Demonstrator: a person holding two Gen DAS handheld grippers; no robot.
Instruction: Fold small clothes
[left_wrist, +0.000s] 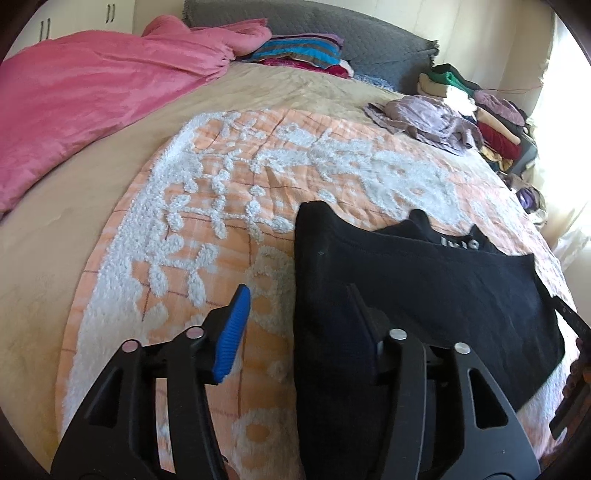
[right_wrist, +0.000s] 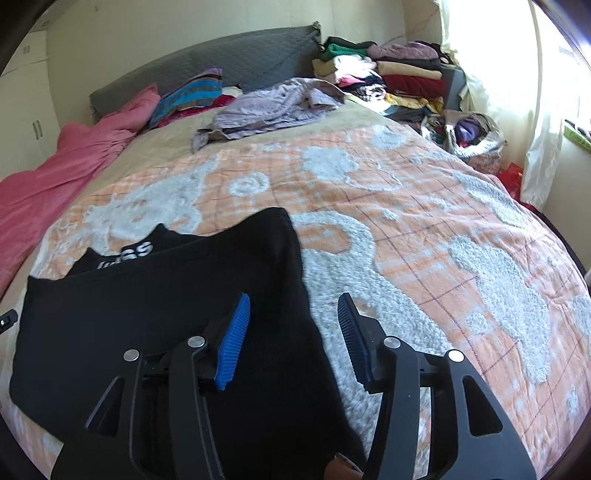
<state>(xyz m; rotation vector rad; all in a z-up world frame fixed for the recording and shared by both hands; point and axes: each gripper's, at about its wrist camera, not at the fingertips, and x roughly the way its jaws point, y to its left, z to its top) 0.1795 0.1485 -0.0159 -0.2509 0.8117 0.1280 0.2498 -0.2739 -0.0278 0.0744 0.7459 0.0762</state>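
One black top (left_wrist: 424, 295) lies spread near the bed's (left_wrist: 92, 229) front edge, looking part folded. Both tongs, left (left_wrist: 299, 317) and right (right_wrist: 295, 325), gape wide at its side edges. More folds seem left.

Daylit, blown-out window (right_wrist: 480, 55), fisheye-warped edges

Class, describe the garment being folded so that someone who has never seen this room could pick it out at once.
Start at the bed, covered by an orange-and-white tufted bedspread. On its near part, between the two open grippers, lies a black garment, spread flat. It is the only black piece with white lettering near its top edge; the other clothes are a crumpled lilac heap and coloured stacks by the headboard.
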